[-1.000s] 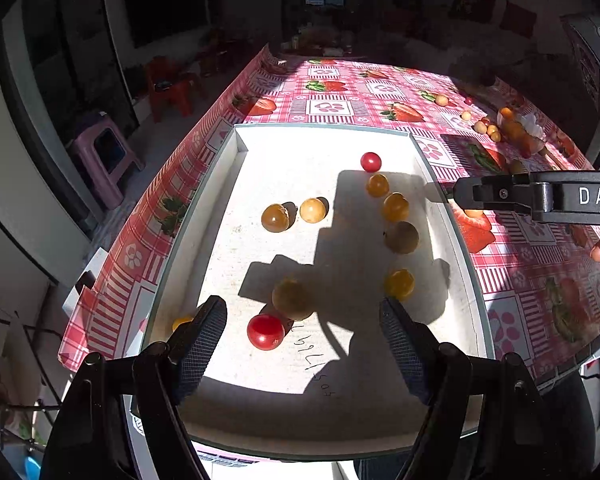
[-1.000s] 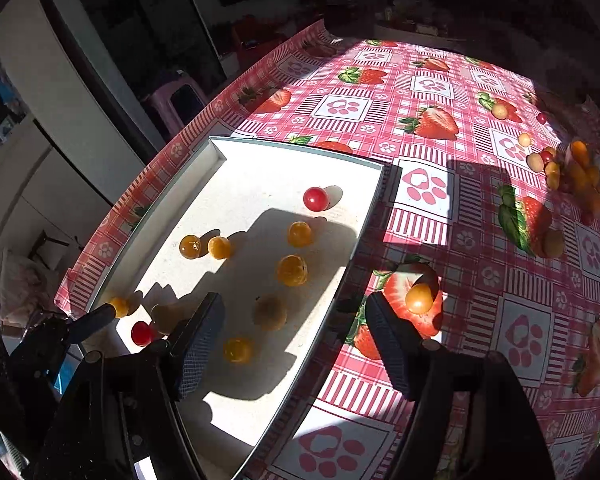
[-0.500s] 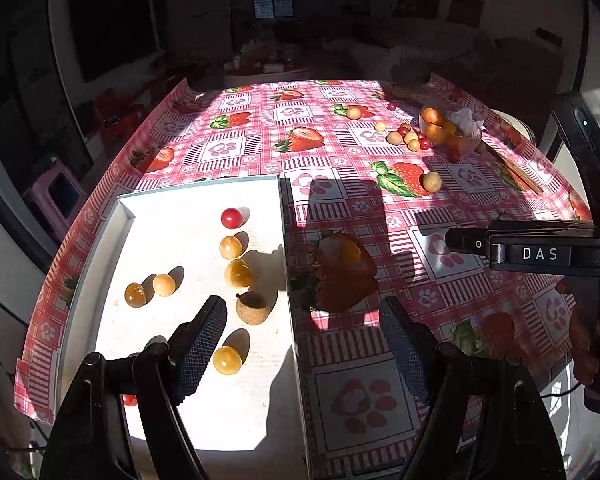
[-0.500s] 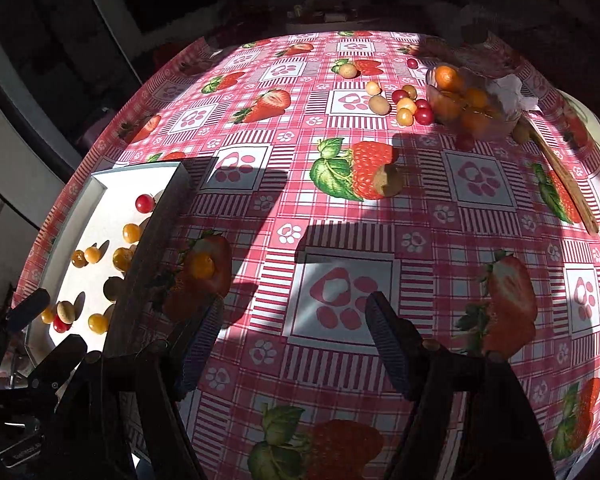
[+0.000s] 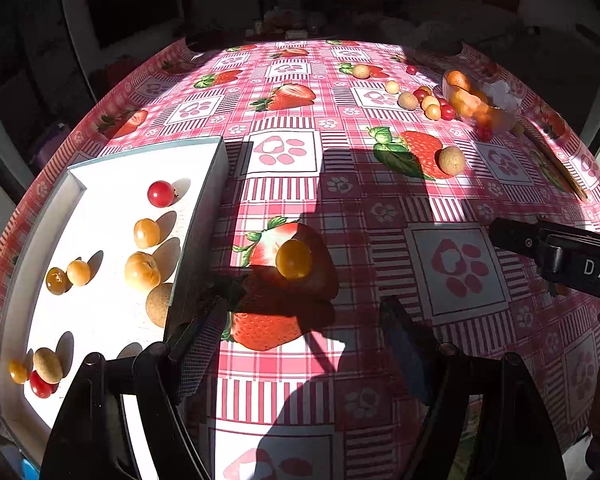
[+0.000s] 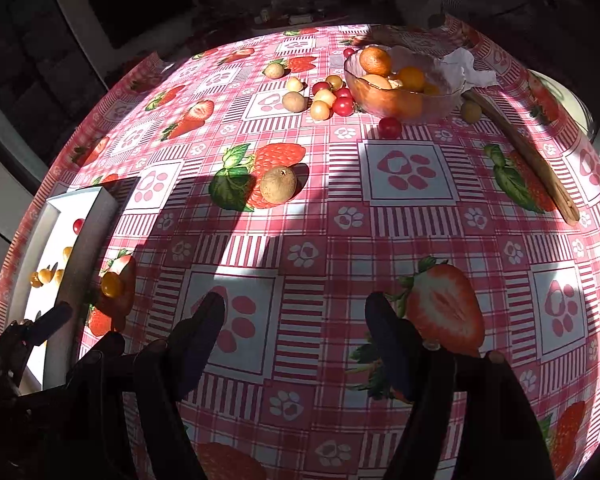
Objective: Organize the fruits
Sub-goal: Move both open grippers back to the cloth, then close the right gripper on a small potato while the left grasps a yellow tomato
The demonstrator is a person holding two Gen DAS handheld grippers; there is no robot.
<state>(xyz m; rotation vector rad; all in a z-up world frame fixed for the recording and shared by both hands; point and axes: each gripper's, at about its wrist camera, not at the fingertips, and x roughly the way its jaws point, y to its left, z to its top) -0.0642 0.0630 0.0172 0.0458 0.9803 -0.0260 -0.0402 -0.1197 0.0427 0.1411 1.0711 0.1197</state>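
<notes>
A white tray [image 5: 40, 216] at the left holds several small fruits, among them a red cherry tomato [image 5: 161, 193] and a brown longan [image 5: 159, 304]. A yellow tomato [image 5: 294, 259] lies on the tablecloth just right of the tray, ahead of my open, empty left gripper [image 5: 304, 344]. It also shows in the right wrist view [image 6: 112, 284]. A brown longan [image 6: 278, 184] lies mid-table, well ahead of my open, empty right gripper [image 6: 296, 336]. A glass bowl [image 6: 452, 92] with orange fruits stands at the far right, with several loose small fruits [image 6: 327, 98] beside it.
A wooden stick [image 6: 524, 148] lies right of the bowl, with crumpled white paper [image 6: 470, 68] at the bowl's rim. The table carries a red strawberry-print cloth [image 6: 408, 172]. The table's far edge drops into a dark room.
Both grippers have swung right, away from above the tray and over the tablecloth. The bowl and loose fruits have come into closer view. Both stay open and empty.
</notes>
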